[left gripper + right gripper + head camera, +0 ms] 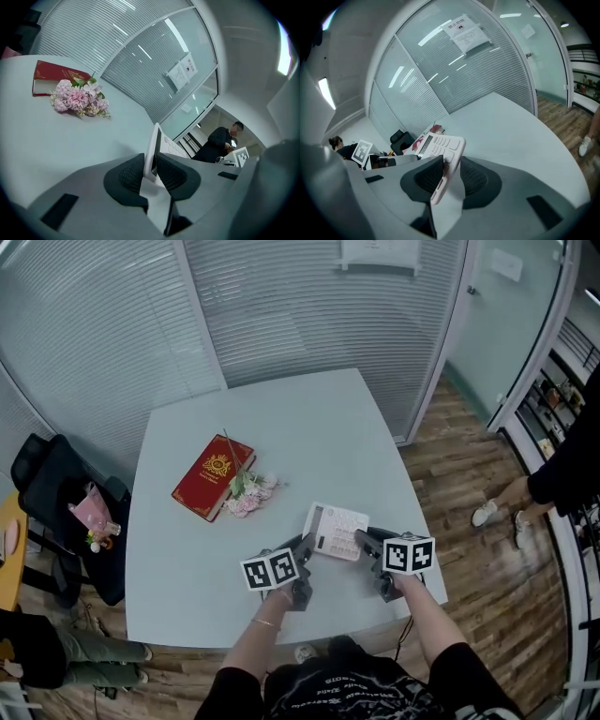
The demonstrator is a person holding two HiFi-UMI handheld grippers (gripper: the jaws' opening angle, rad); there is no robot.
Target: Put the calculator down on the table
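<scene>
A white calculator (335,530) hangs over the near right part of the pale table (309,418), held from both sides. My left gripper (307,542) is shut on its left edge; in the left gripper view the calculator (154,147) stands edge-on between the dark pads (129,176). My right gripper (362,538) is shut on its right edge, and in the right gripper view the calculator (442,149), keys up, is clamped between the pads (476,178). Whether it touches the tabletop cannot be told.
A red book (213,476) lies at the table's left middle with a bunch of pink flowers (248,493) beside it. A black chair (56,512) with a pink item stands left of the table. A person stands on the wooden floor at the right edge (553,479).
</scene>
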